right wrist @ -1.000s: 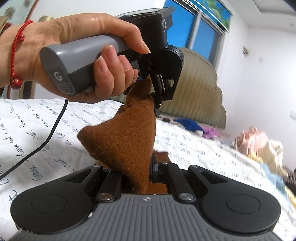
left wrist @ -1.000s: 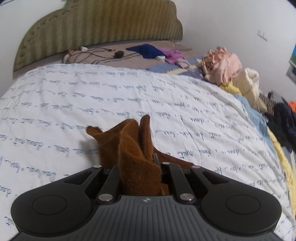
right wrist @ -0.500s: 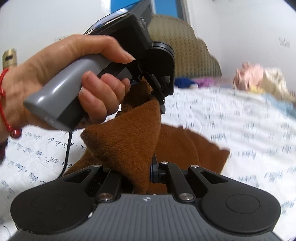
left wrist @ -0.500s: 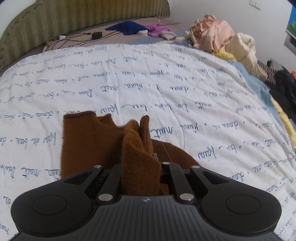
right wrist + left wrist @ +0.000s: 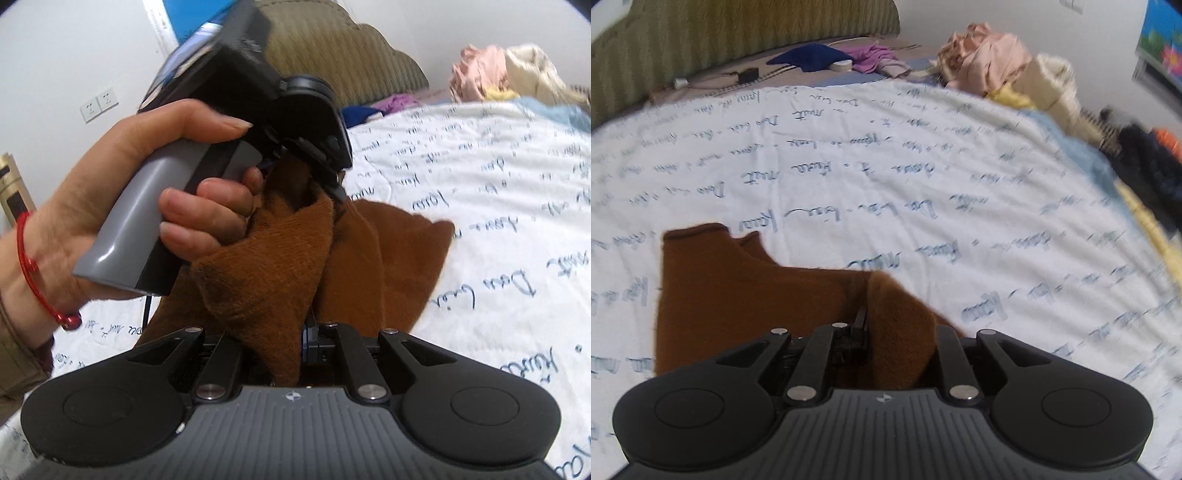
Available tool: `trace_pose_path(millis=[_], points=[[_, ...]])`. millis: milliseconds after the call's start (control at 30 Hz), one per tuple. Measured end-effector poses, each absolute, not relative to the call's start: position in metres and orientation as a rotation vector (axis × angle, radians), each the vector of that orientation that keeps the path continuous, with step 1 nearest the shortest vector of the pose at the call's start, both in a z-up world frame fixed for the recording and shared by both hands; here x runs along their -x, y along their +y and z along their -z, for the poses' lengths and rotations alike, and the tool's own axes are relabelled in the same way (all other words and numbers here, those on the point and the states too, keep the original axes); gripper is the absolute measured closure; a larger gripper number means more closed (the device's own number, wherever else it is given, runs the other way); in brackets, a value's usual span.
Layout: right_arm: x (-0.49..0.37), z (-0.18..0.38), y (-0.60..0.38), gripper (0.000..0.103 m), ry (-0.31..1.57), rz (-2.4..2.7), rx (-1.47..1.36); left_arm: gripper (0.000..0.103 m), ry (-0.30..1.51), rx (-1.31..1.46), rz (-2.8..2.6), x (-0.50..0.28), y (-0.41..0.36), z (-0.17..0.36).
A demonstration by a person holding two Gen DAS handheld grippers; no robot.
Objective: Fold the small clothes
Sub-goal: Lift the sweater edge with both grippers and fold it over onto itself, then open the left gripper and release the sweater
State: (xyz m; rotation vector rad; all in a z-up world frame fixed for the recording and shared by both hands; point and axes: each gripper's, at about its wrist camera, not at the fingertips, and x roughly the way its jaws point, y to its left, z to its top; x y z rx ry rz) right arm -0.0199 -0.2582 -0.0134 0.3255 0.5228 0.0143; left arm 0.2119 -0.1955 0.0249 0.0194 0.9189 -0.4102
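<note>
White bedding printed with blue handwriting [image 5: 923, 177] covers the bed I am working over, and an olive headboard [image 5: 738, 33] rises behind its far edge. Along the bed's far right corner I see a pile of clothes [image 5: 1004, 70], pink and cream on top, with darker pieces trailing down the right edge. Near the headboard lie a navy cloth [image 5: 812, 61] and a purple one [image 5: 871, 61].

My brown knit garment [image 5: 738, 295] lies partly flat on the bedding toward the near edge, its ribbed end pointing to the far side. One bunched corner of it rises into my left gripper [image 5: 886, 332], whose jaws are clamped on that fold; in the right wrist view I can see the left hand [image 5: 147, 206] wrapped around the grey handle, a red string on the wrist. Another fold of the same garment runs down between the jaws of my right gripper [image 5: 291, 354], which are clenched on it. Both held folds stand just beside each other above the flat part.
</note>
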Motion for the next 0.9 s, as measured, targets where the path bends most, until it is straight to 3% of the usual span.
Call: trace_pose_path(millis=[33, 100, 167, 567, 700, 900], points=[[0.019, 0.015, -0.259, 0.091, 0.525, -0.014, -0.33, 0.078, 0.929, 0.019, 0.42, -0.215, -0.192, -0.026], [0.019, 0.017, -0.26, 0.091, 0.526, -0.014, -0.336, 0.045, 0.913, 0.076, 0.421, -0.218, -0.186, -0.03], [0.018, 0.019, -0.261, 0.091, 0.526, -0.016, -0.341, 0.026, 0.853, 0.101, 0.394, -0.217, -0.179, -0.038], [0.017, 0.024, -0.273, 0.086, 0.532, -0.038, -0.41, 0.023, 0.76, 0.135, 0.335, -0.197, -0.117, -0.06], [0.02, 0.022, -0.284, 0.079, 0.535, -0.059, -0.499, 0.023, 0.722, 0.028, 0.316, -0.157, -0.087, -0.051], [0.032, 0.016, -0.301, 0.059, 0.526, -0.108, -0.634, 0.023, 0.669, -0.06, 0.328, -0.089, -0.041, -0.035]])
